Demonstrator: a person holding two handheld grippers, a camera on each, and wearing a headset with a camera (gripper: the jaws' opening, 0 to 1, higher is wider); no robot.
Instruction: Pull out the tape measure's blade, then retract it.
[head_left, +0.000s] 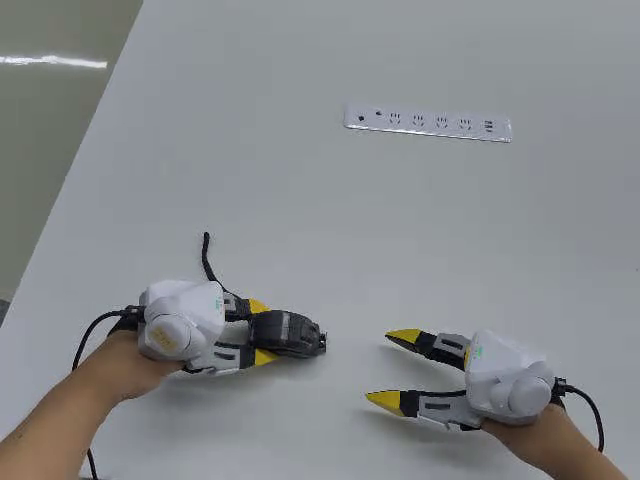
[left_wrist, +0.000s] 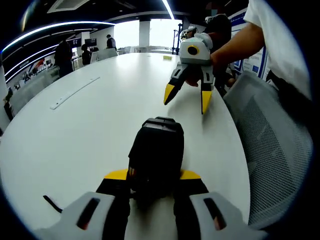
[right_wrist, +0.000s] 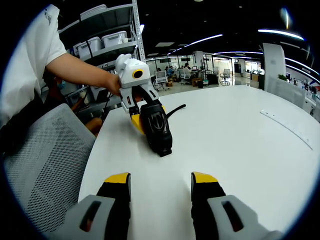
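Basically nothing was done yet. The tape (head_left: 288, 333) was lying on the table (head_left: 300, 200), clamped between the left gripper's (head_left: 262, 331) jaws, with no blade seen pulled out. The right gripper (head_left: 380, 367) was held just beside it, jaws spread wide, nothing in them. So the pull and the retract were both judged left to do.

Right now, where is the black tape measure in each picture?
Head view: tape measure at lower left, clamped in the left hand-held gripper.
Left gripper view: tape measure at bottom centre, between that view's own jaws.
Right gripper view: tape measure left of centre, held by the left hand-held gripper.
Shared landmark: the white power strip.
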